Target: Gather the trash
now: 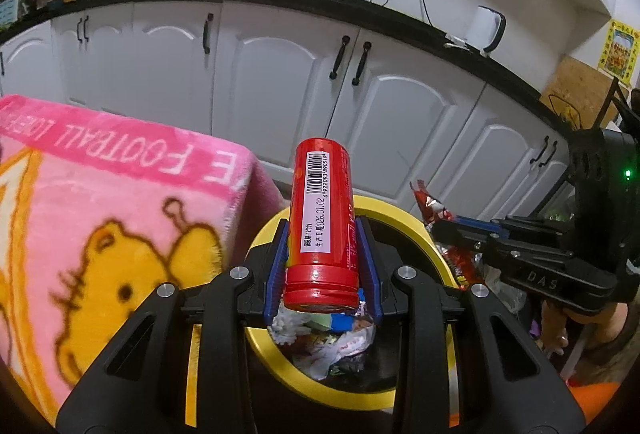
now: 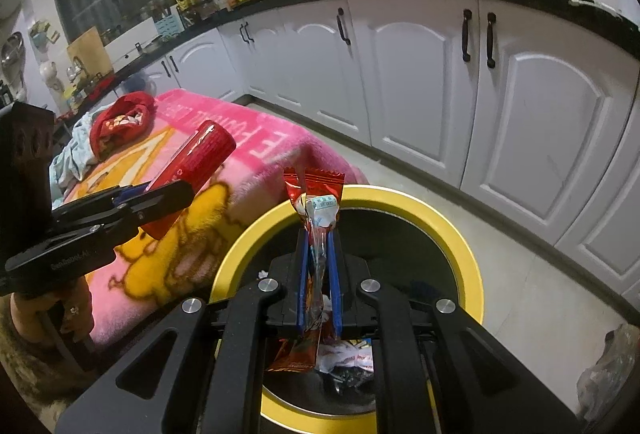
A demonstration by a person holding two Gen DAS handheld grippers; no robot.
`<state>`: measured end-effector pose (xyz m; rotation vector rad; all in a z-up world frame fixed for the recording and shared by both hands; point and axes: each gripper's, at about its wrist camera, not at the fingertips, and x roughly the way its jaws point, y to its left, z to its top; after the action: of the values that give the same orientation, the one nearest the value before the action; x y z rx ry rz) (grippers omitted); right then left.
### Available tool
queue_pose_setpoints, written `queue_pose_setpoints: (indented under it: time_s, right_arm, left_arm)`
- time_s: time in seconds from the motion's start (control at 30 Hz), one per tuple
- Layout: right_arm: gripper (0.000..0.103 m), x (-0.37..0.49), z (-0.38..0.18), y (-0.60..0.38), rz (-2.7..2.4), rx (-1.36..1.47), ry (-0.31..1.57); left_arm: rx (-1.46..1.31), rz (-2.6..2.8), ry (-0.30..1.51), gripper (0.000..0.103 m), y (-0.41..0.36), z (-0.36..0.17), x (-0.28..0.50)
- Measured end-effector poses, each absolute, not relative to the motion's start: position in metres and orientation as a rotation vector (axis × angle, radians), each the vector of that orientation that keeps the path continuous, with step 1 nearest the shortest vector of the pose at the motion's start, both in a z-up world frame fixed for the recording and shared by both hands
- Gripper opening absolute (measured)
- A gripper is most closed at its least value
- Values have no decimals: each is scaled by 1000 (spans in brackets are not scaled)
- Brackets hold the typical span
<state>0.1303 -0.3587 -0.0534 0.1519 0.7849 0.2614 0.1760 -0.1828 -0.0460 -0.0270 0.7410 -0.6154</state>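
Note:
A red cylindrical can (image 1: 322, 218) with a barcode label sits between the blue pads of my left gripper (image 1: 321, 223), which is shut on it, tilted above the black bin with a yellow rim (image 1: 408, 218). Crumpled wrappers (image 1: 332, 338) lie inside the bin. My right gripper (image 2: 318, 234) is shut on red snack wrappers (image 2: 320, 202), held upright over the bin's yellow rim (image 2: 452, 218). From the right wrist view the left gripper (image 2: 168, 202) and its can (image 2: 196, 154) hang left of the bin. In the left wrist view the right gripper (image 1: 444, 226) holds its wrappers (image 1: 430, 204) at the bin's right edge.
A pink blanket with a yellow bear (image 1: 100, 214) covers the table beside the bin, and a red cloth (image 2: 120, 122) lies at its far end. White cabinets (image 1: 280, 82) stand behind, across a strip of floor. A plastic bag (image 2: 608, 374) lies on the floor at right.

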Motion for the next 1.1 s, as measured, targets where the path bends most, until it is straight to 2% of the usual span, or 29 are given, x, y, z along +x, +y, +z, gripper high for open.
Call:
queue_pose_setpoints:
  time_s: [0.63,0.73,0.77,0.8,0.83,0.9,0.97,1.03,1.1]
  right_arm:
    - [17,138,-88,-378,217,197,854]
    - [21,138,-91,-381,209,201,857]
    - [25,138,-92,-382,204,204,859]
    - [29,137,-93,-383,200,207,858]
    - [31,137,-93,-384,196,210,858]
    - [38,137,-93,-387,184,213,857]
    - [41,136,-92,-390,177,219,850]
    - [46,136,-90,-392,169,223,847]
    - [54,135,-86,-393,157,222,836]
  left_arm:
    - [9,-641,824,25,-214,-72,185]
    - [14,-641,836,25,-217,-75,187]
    - [16,-641,839,26,-217,-75,188]
    - [18,-636,844,28,-218,-76,187]
    - [19,-630,846,38,-217,-77,188]
    - [13,-626,849,48,-215,-77,188]
    - [14,-616,849,52,-212,-77,188]
    - [17,-602,848,64,-210,-76,188]
    - [11,-589,847,71,-205,-74,187]
